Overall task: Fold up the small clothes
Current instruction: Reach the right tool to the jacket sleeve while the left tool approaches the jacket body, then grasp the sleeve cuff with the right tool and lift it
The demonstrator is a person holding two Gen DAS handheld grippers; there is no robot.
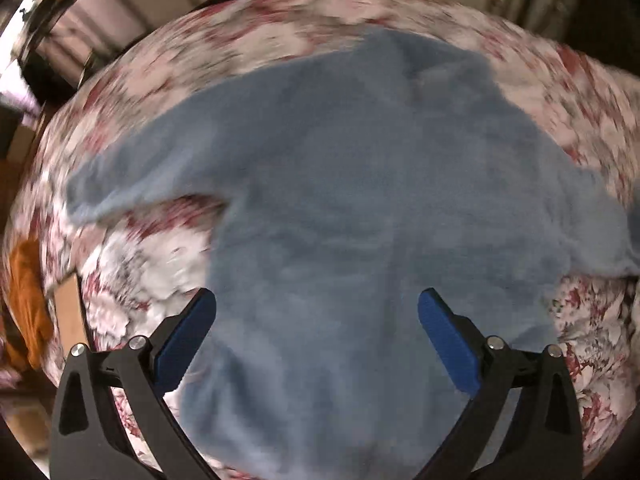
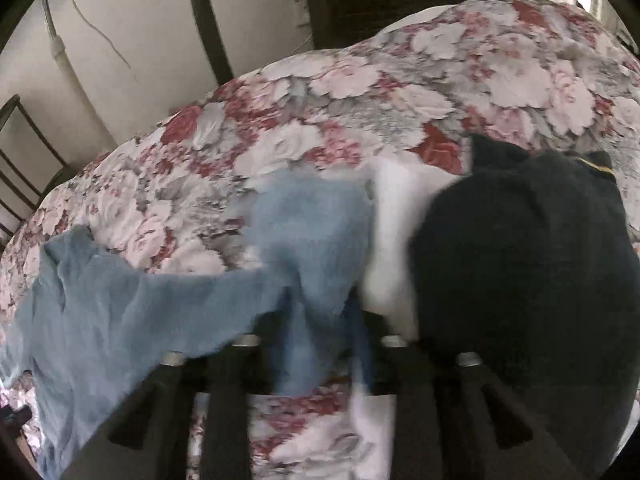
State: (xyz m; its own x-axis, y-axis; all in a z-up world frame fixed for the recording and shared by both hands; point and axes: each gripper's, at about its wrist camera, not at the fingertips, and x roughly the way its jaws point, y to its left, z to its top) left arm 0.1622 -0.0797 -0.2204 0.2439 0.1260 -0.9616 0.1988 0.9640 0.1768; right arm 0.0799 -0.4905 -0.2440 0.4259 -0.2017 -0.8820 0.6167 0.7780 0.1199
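right tongs (image 2: 316, 320) pinch blue shirt (image 1: 360, 200) — left tongs (image 1: 316, 320) agape.

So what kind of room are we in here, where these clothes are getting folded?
Most likely a bedroom at home. The blue garment lies on a floral bedspread, a dark garment lies beside it, and a plain wall stands behind.
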